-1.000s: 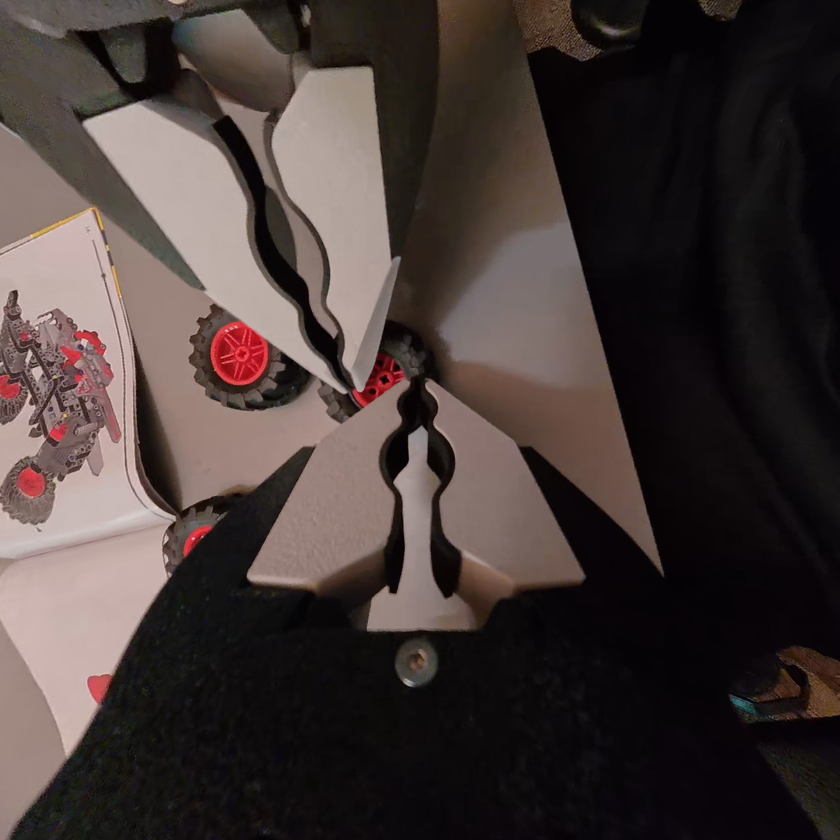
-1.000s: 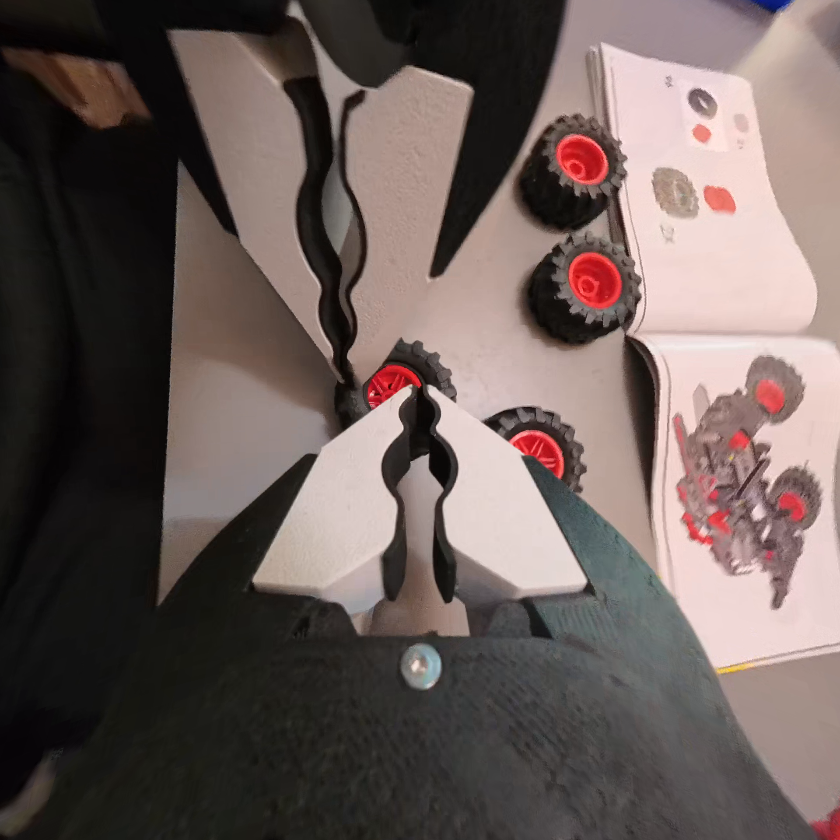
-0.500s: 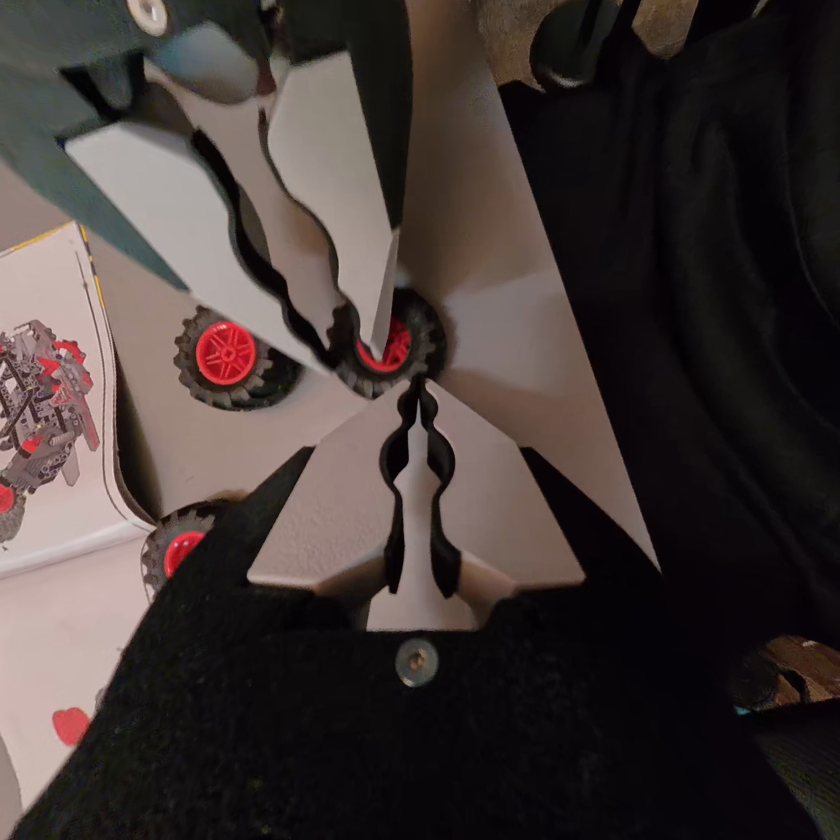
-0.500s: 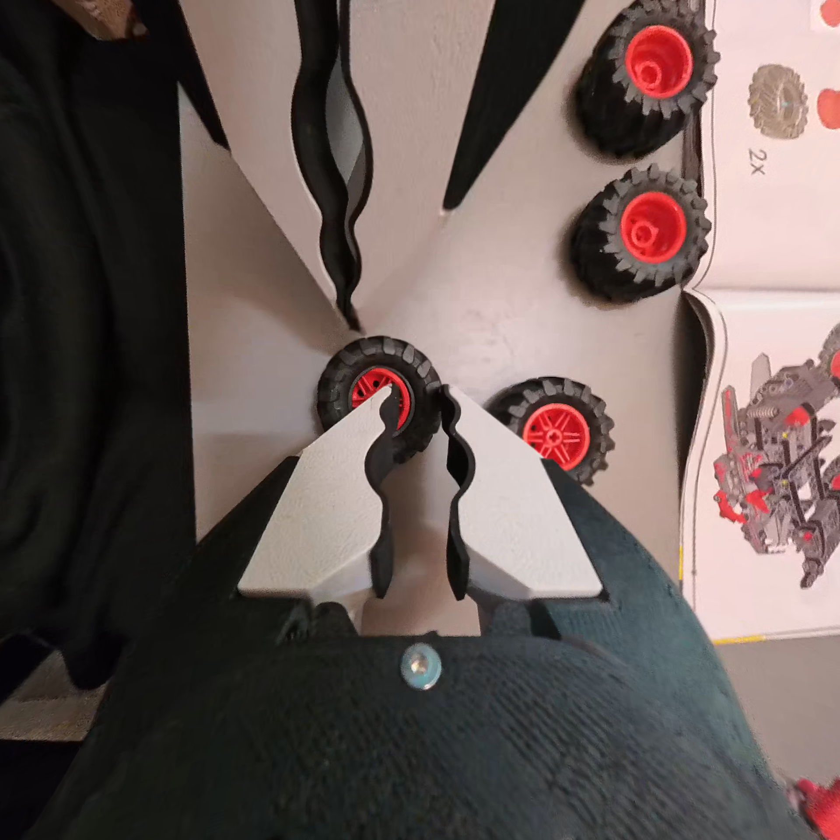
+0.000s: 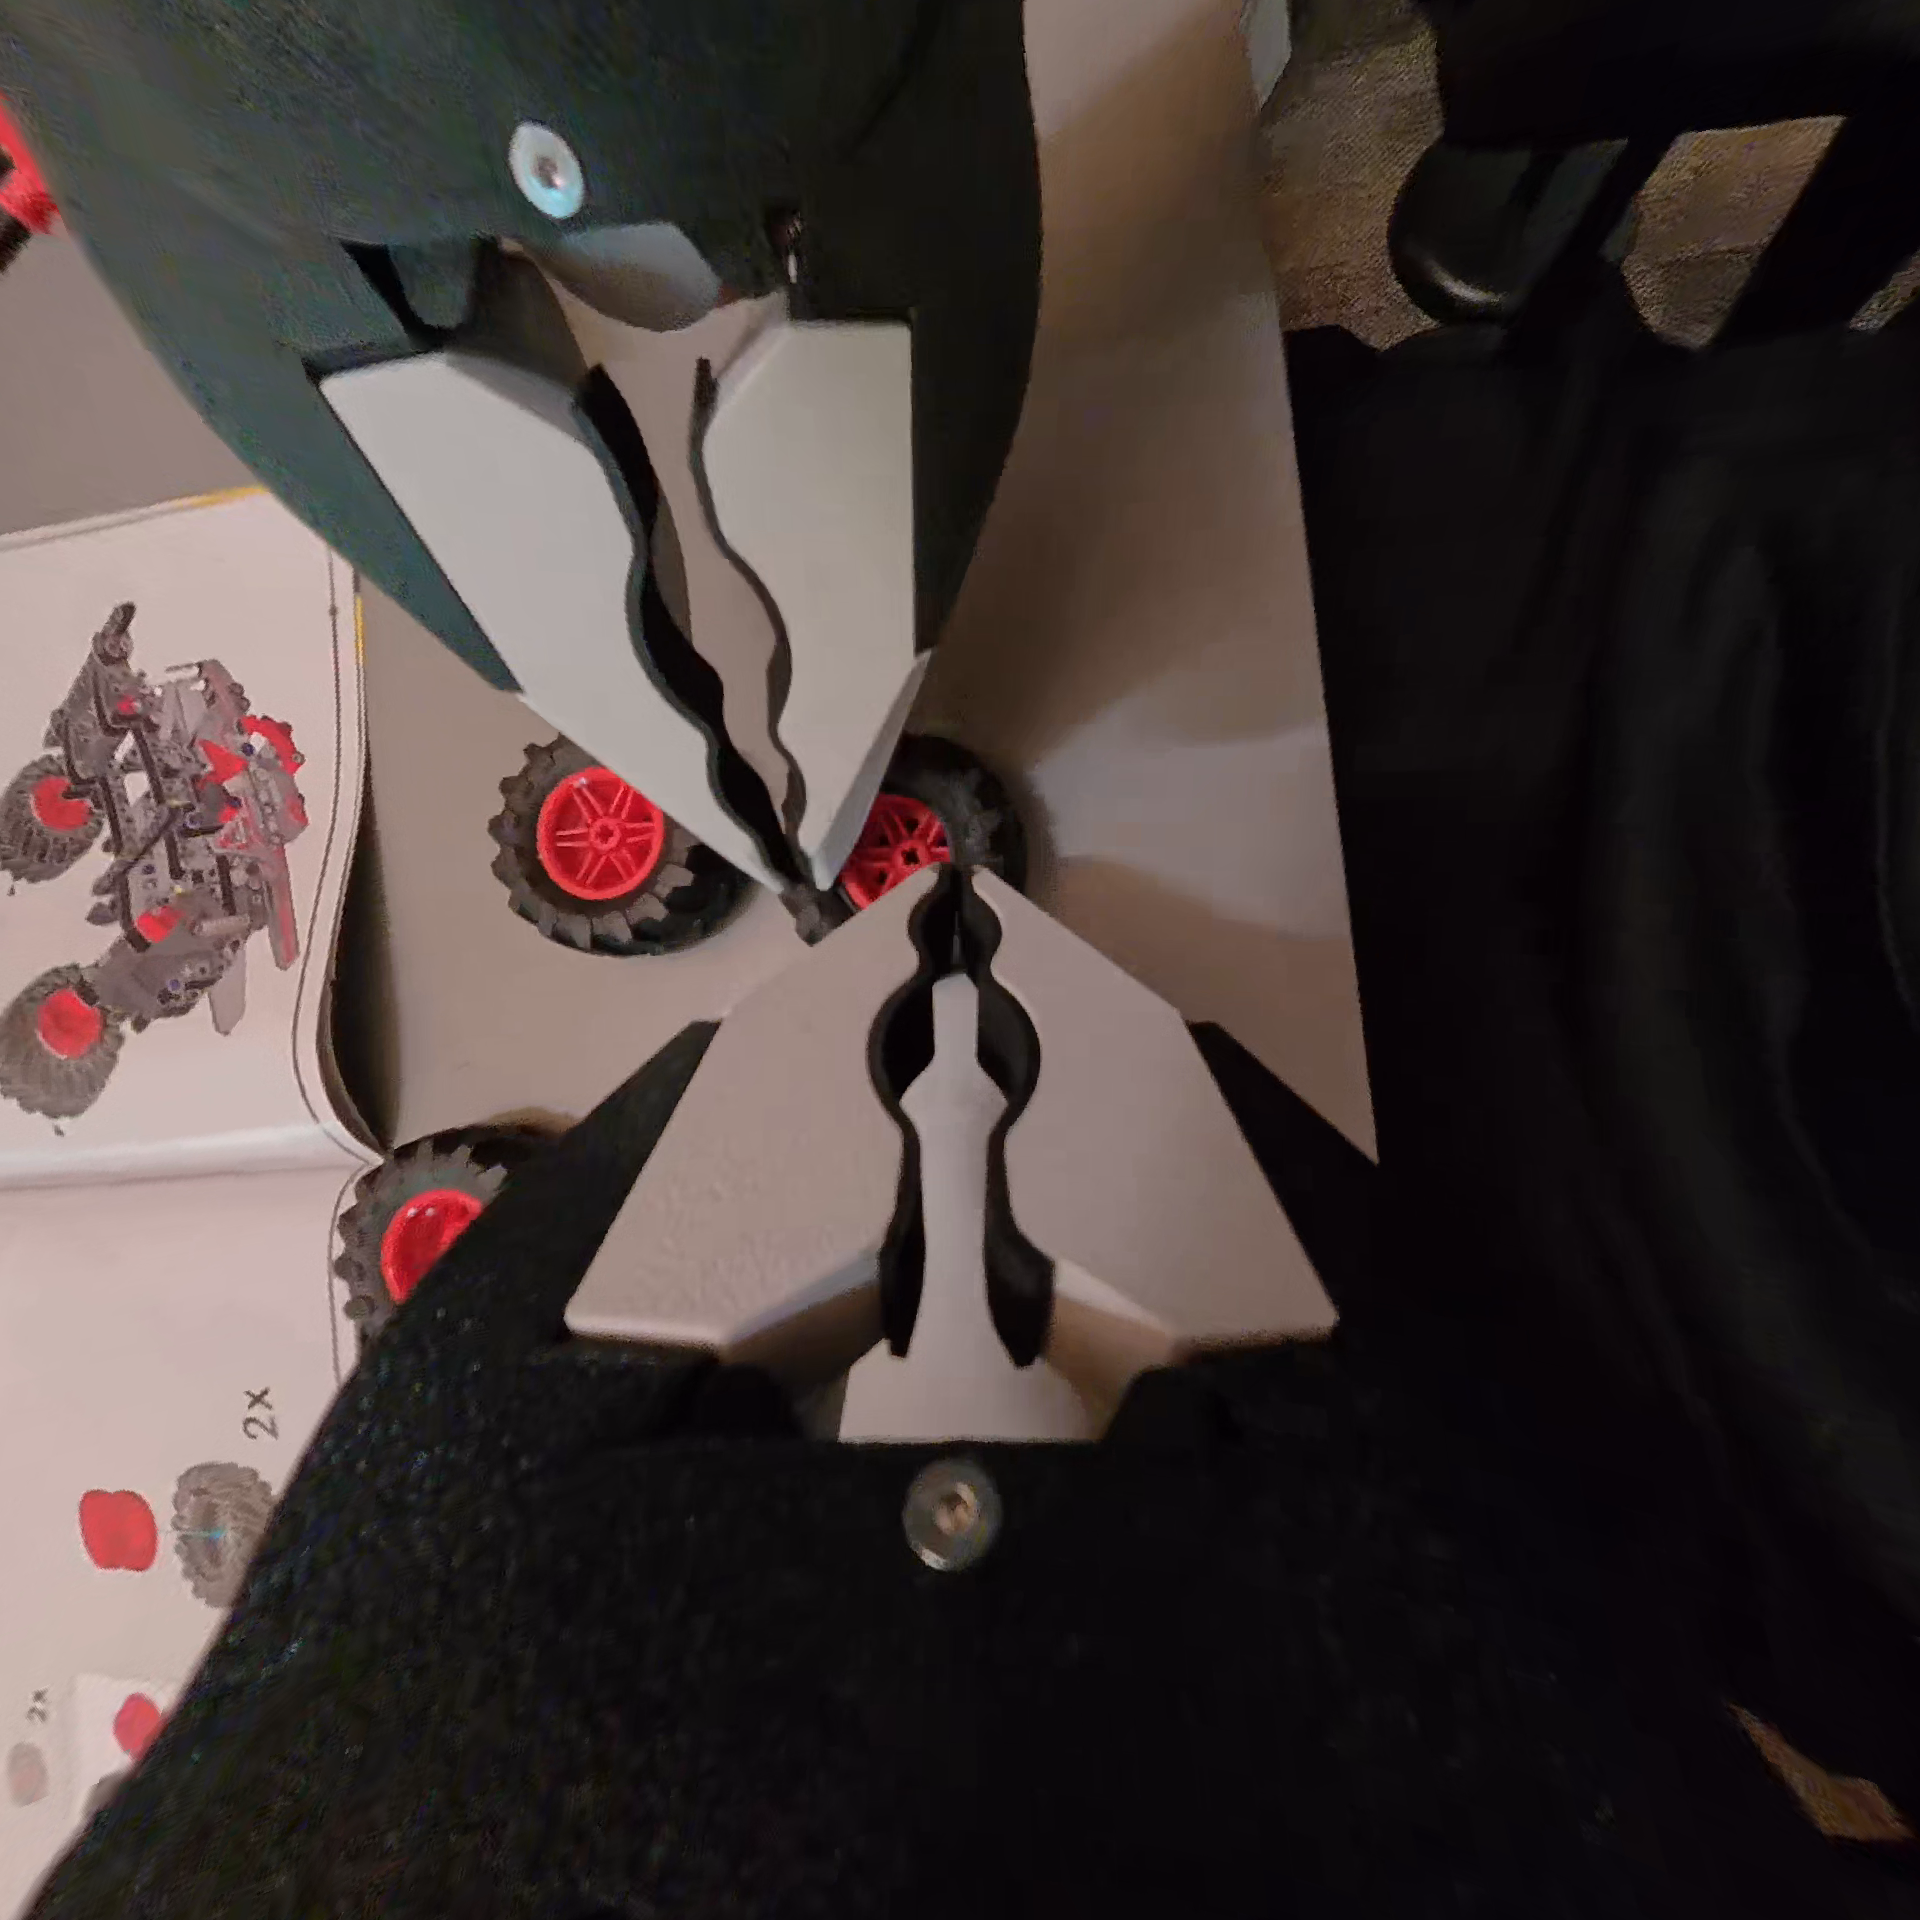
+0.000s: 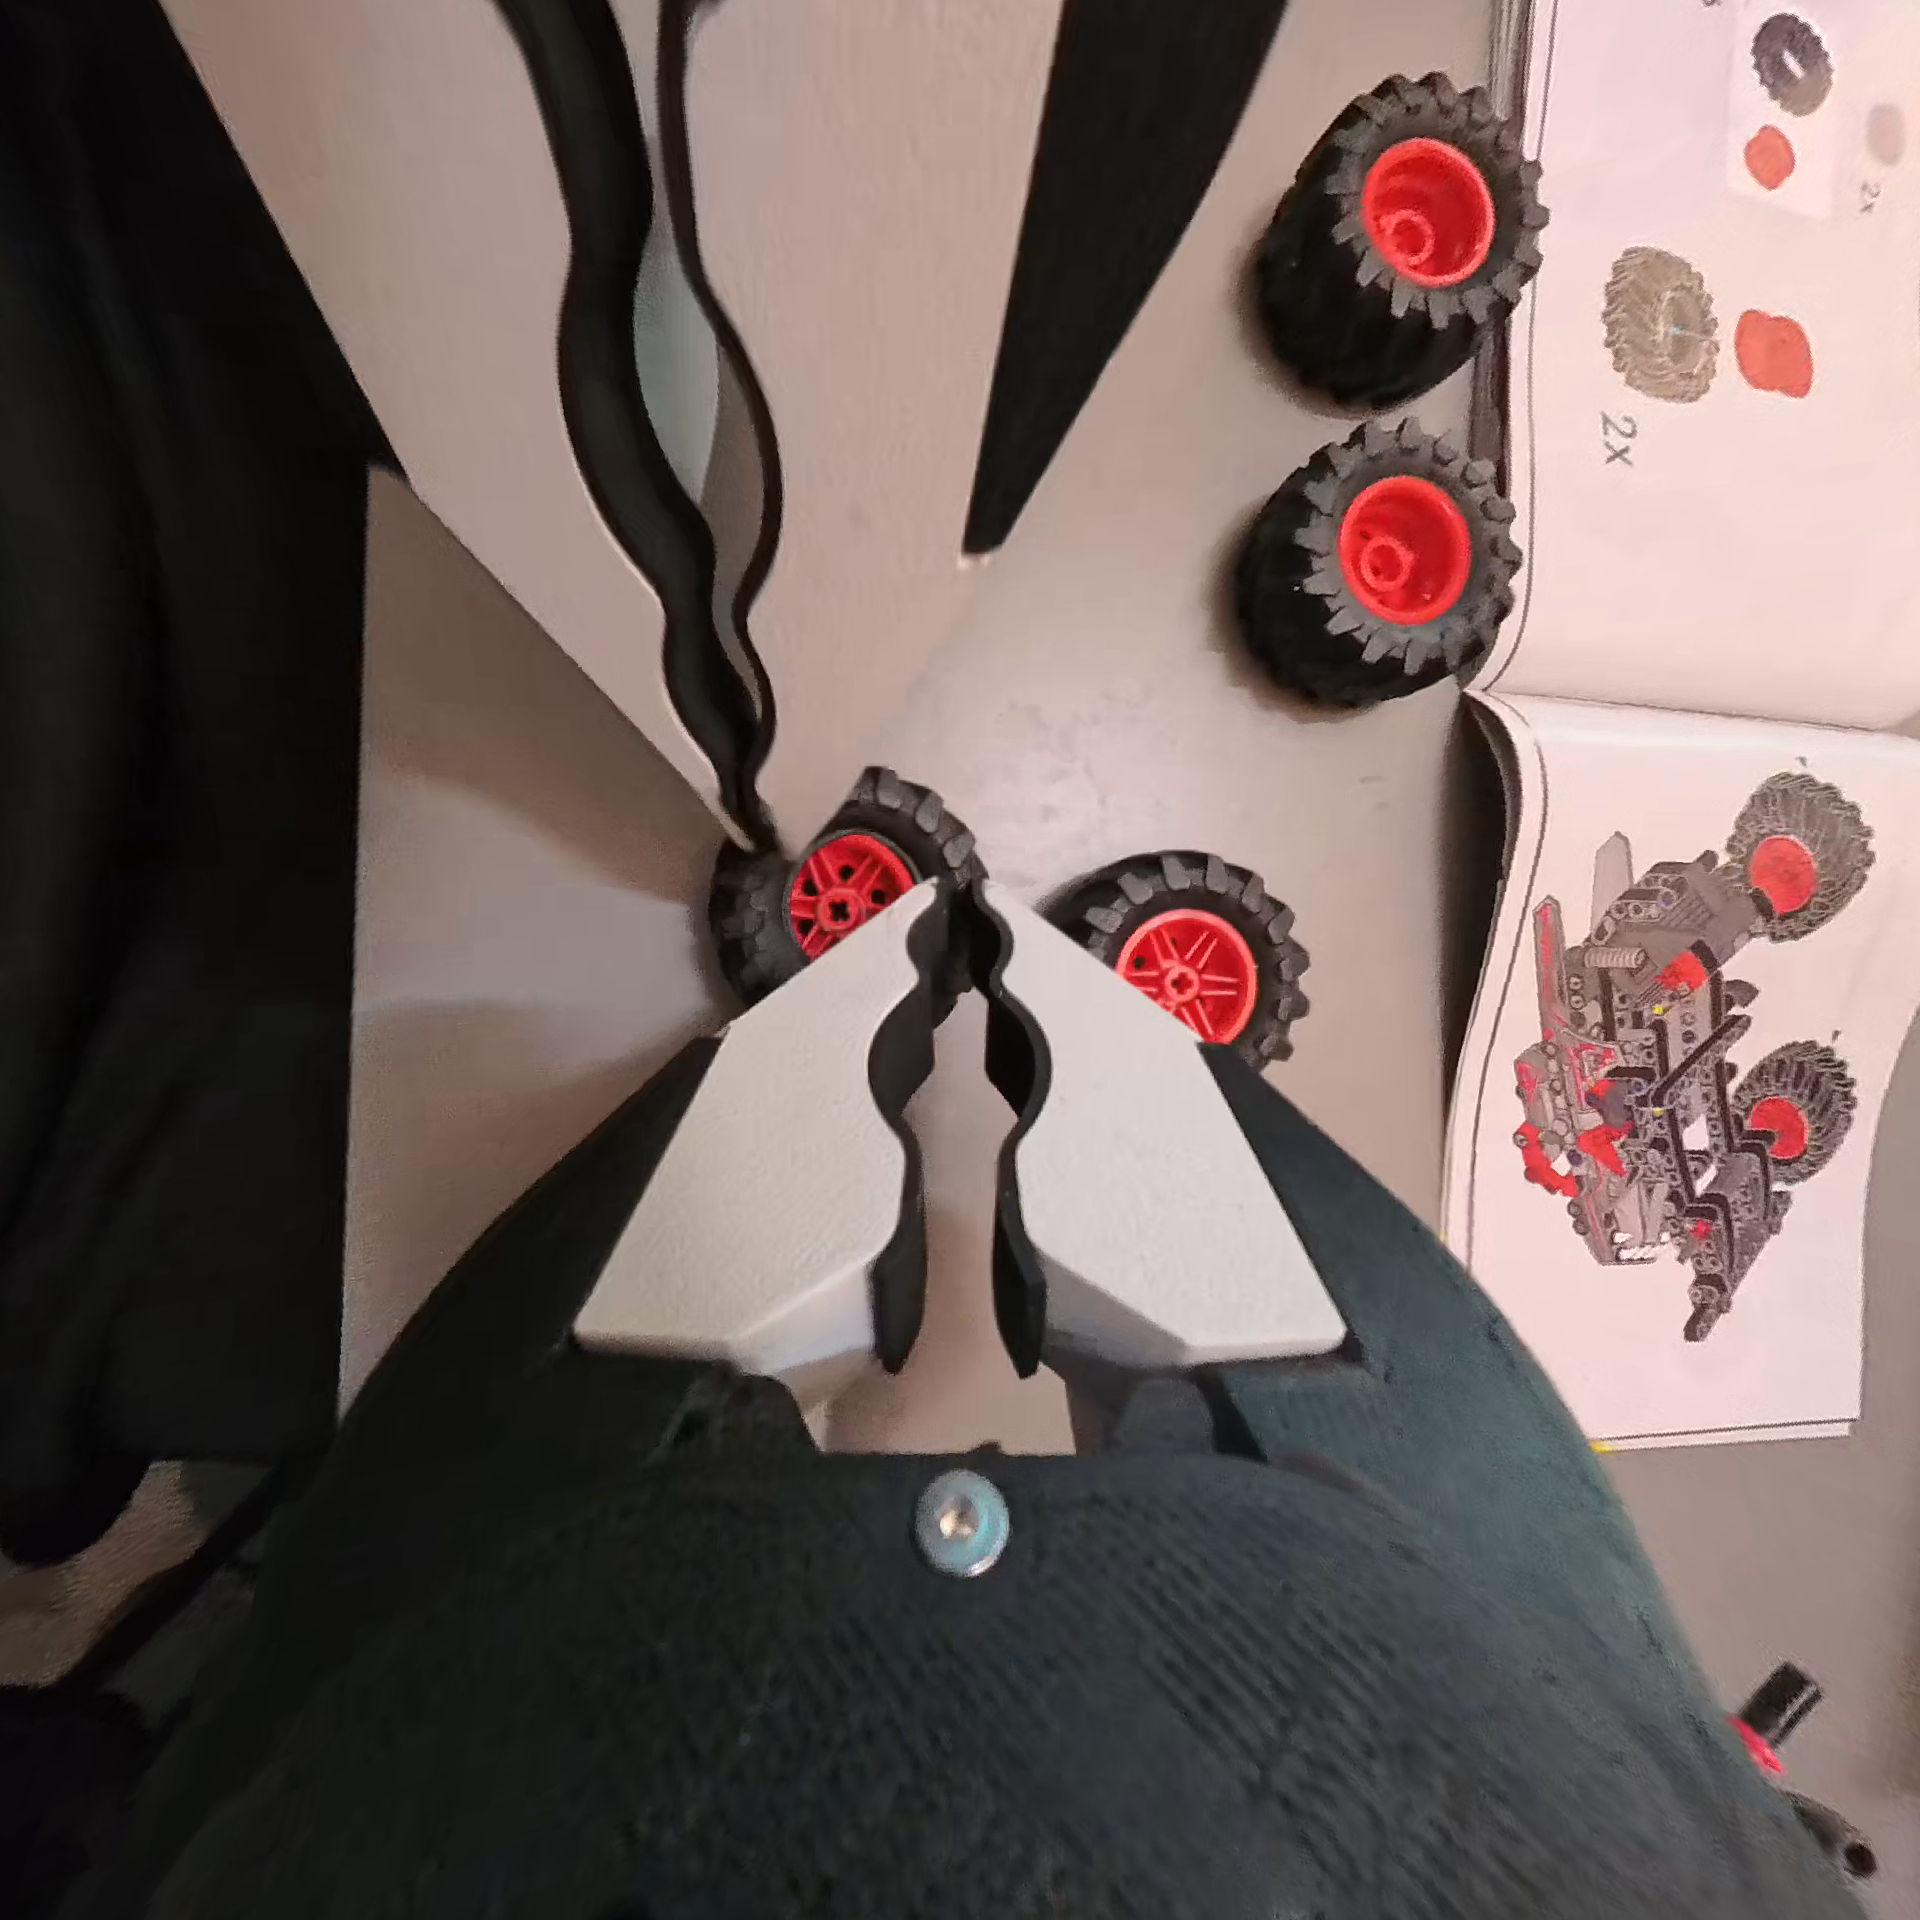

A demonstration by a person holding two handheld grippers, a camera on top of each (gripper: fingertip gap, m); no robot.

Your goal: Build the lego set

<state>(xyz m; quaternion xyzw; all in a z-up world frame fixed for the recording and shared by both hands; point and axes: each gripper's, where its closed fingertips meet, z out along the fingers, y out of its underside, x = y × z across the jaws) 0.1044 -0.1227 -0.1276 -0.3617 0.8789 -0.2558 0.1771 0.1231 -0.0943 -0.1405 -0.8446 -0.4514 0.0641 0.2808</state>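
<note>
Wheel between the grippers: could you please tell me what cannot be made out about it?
- Left wrist view: left gripper and right gripper cover the wheel; only part of its red hub shows.
- Right wrist view: the tips hide the tyre contact, so neither grip can be confirmed.

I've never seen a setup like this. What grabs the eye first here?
Two pale, beak-like tools meet tip to tip over one small wheel with a red hub: the right tool from below, the left tool from above. Three more wheels lie to its right, the nearest beside it, next to an open instruction booklet.
</note>
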